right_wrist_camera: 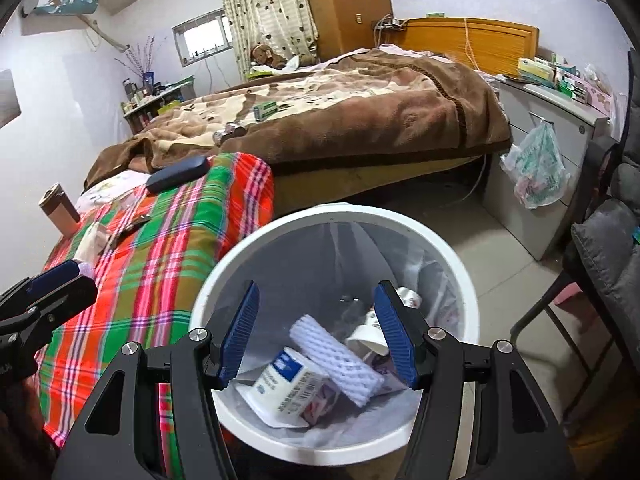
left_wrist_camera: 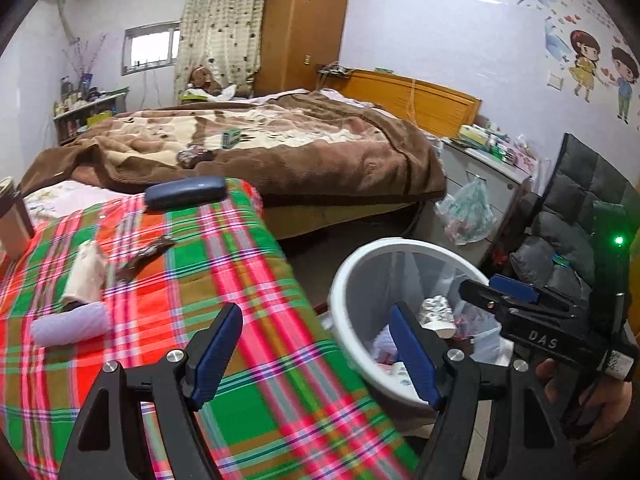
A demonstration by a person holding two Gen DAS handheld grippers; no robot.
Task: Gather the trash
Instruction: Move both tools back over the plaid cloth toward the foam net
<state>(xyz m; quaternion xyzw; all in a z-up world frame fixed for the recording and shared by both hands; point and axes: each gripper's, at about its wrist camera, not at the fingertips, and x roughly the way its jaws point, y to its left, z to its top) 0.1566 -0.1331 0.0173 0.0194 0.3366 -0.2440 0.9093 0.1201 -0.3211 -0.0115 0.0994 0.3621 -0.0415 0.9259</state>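
Both our grippers, left [left_wrist_camera: 316, 354] and right [right_wrist_camera: 316, 334], have fingers apart, empty. The bin [right_wrist_camera: 464, 280] sits below the right fingers; trash, a foam roll [left_wrist_camera: 72, 324], lies left of the left fingers. We should approach low and centred.

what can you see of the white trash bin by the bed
The white trash bin is round, plastic-looking, upright on the floor beside the plaid-covered bed. A clear liner bag lines it. Inside lie a white foam net sleeve, a blue-and-white carton and paper cups. The right tool hovers open above it, holding nothing.
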